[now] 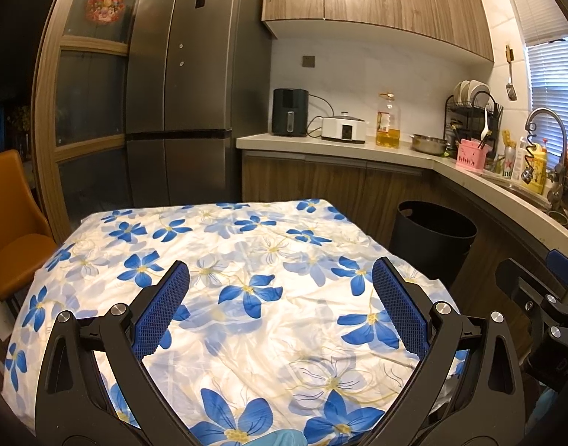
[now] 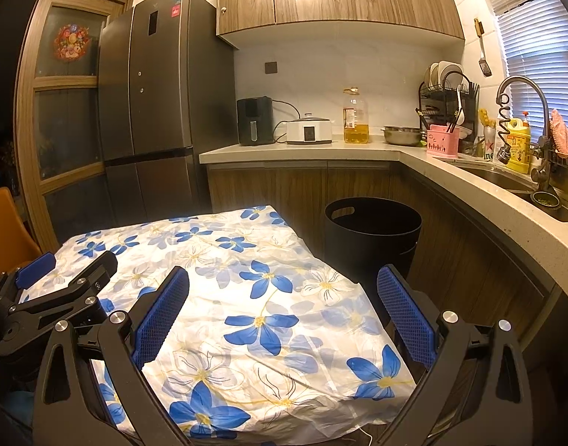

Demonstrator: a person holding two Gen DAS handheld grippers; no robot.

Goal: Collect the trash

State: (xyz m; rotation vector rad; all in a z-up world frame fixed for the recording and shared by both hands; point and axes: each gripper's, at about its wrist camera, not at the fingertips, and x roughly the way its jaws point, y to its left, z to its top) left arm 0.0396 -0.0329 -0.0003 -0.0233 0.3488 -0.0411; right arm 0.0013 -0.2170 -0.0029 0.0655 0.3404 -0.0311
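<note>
Both the left gripper and the right gripper hover over the near part of the surface, fingers spread wide and holding nothing. No trash shows anywhere on the flowered cloth in either view. The black bin stands on the floor just beyond the far right corner, open and waiting. This looks like either the very start or the end; the next move calls for finding something to pick up.
</note>
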